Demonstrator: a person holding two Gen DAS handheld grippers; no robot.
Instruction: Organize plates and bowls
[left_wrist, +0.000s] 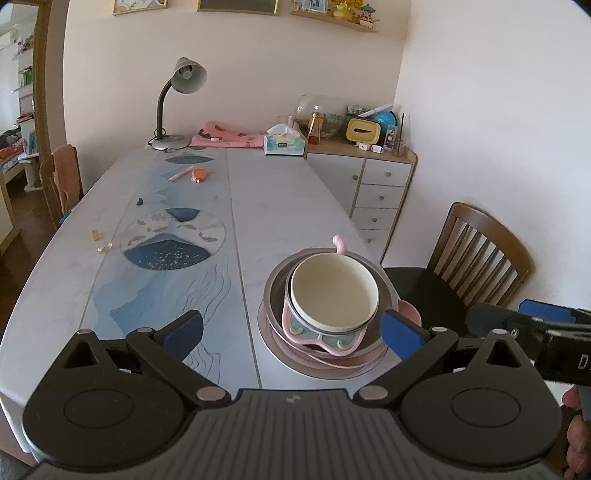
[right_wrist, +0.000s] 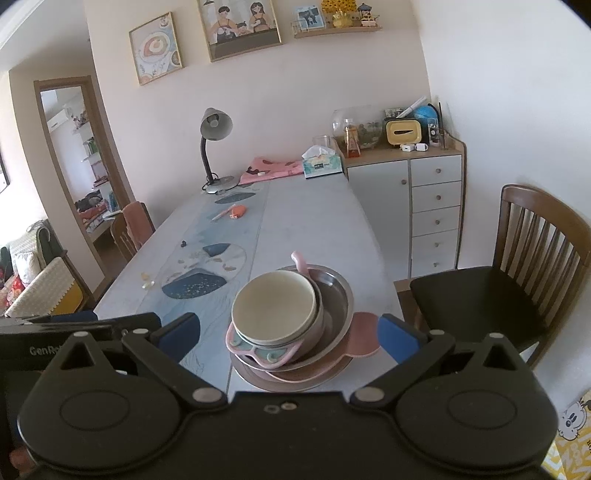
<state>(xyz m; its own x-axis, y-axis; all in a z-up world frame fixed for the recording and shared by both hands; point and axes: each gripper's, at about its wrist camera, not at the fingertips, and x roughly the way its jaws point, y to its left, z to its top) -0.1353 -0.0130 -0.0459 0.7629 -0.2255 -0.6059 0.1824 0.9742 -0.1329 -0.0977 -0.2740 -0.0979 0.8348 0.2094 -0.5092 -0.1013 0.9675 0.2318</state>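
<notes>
A stack of dishes stands near the table's right front edge. A cream bowl (left_wrist: 334, 291) (right_wrist: 275, 304) sits on top, inside a pink cat-shaped bowl (left_wrist: 325, 338) (right_wrist: 258, 350). Both rest in a steel bowl (left_wrist: 275, 291) (right_wrist: 338, 295), on a pink plate (left_wrist: 410, 310) (right_wrist: 364, 332) and a round plate (left_wrist: 269, 336) (right_wrist: 258, 380). My left gripper (left_wrist: 291, 334) is open and empty, its blue pads either side of the stack, held above. My right gripper (right_wrist: 290, 332) is open and empty, also held above the stack.
The table (left_wrist: 280, 199) carries a desk lamp (left_wrist: 173, 103), a tissue box (left_wrist: 284, 144), a pink cloth (left_wrist: 225, 138), a pen and an orange item (left_wrist: 199, 174). A white cabinet (left_wrist: 380, 188) and a wooden chair (left_wrist: 476, 251) stand to the right.
</notes>
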